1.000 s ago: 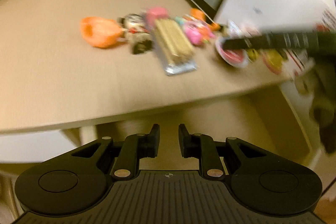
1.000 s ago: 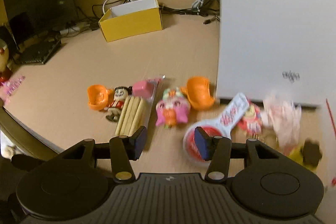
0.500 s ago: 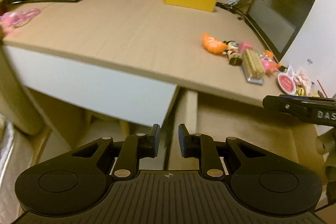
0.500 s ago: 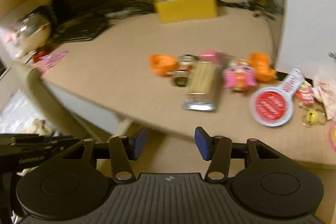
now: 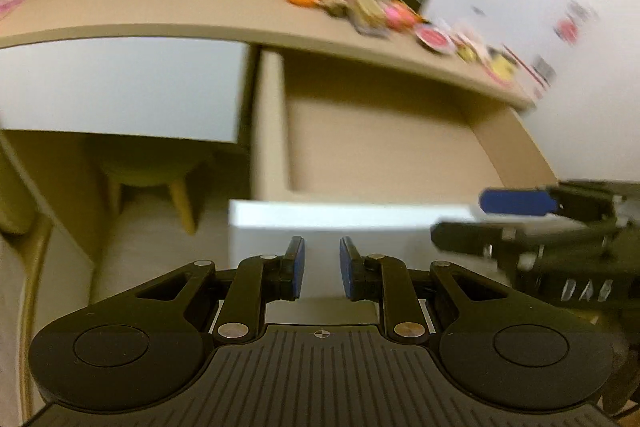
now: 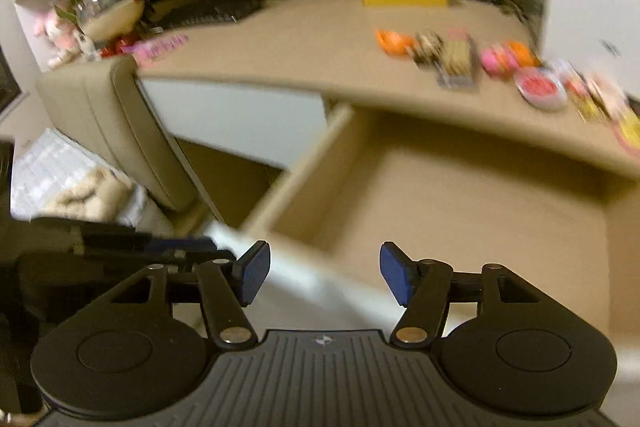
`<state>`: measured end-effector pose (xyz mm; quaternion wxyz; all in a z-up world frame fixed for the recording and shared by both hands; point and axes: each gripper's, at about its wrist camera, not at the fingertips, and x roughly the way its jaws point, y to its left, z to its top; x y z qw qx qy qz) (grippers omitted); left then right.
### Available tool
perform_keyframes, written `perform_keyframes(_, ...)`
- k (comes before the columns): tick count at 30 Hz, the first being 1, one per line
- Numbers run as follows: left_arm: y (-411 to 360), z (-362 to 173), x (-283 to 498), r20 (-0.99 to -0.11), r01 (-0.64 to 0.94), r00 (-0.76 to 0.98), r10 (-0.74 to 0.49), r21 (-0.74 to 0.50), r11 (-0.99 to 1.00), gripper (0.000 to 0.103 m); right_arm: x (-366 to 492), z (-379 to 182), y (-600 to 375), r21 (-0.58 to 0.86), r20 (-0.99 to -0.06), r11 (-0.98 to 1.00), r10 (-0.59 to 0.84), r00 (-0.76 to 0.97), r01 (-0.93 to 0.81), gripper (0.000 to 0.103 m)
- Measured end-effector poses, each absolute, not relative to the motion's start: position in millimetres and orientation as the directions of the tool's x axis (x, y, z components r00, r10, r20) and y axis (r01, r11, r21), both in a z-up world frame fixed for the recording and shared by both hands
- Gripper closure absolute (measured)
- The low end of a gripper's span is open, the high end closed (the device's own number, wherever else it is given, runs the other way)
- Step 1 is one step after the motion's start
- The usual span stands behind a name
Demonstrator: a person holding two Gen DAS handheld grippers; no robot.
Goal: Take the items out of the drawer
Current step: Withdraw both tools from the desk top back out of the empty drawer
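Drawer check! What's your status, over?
Both claws, left and right, open, holding nothing. Drawer open, looks bare. Toys on desk. Nothing blocking.

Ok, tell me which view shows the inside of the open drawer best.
The right wrist view: it looks down into the drawer, showing most of its bare floor. The left wrist view shows the drawer lower and more foreshortened.

Two black plastic grippers: left gripper, right gripper; blue ribbed pads, silver screws, grooved black base plates.
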<state>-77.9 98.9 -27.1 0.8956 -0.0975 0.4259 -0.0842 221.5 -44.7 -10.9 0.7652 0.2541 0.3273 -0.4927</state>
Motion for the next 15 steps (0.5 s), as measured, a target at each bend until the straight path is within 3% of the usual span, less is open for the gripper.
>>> perform_keyframes(2,87.1,-33.5,-77.4,-0.757,0.091,0.606,-0.245,-0.24,0.967,0.082,209.3,-23.8,-27.0,0.026,-0.767,0.339,-0.597,0.236,0.94,0.033)
perform_keyframes(7,66.9,-45.7,-68.0,-0.769,0.1,0.591,-0.244,-0.231,0.968,0.082,167.1,-51.5,-14.9,-0.039,-0.803,0.122,-0.594,0.041,0.992,0.032)
perform_keyframes(15,46.0,-55.4,-54.4,-0.765,0.082,0.6,-0.232,-0.229,0.97,0.082,120.9,-50.4,-24.2,-0.021,-0.769,-0.056,-0.637,-0.052,0.998,0.031)
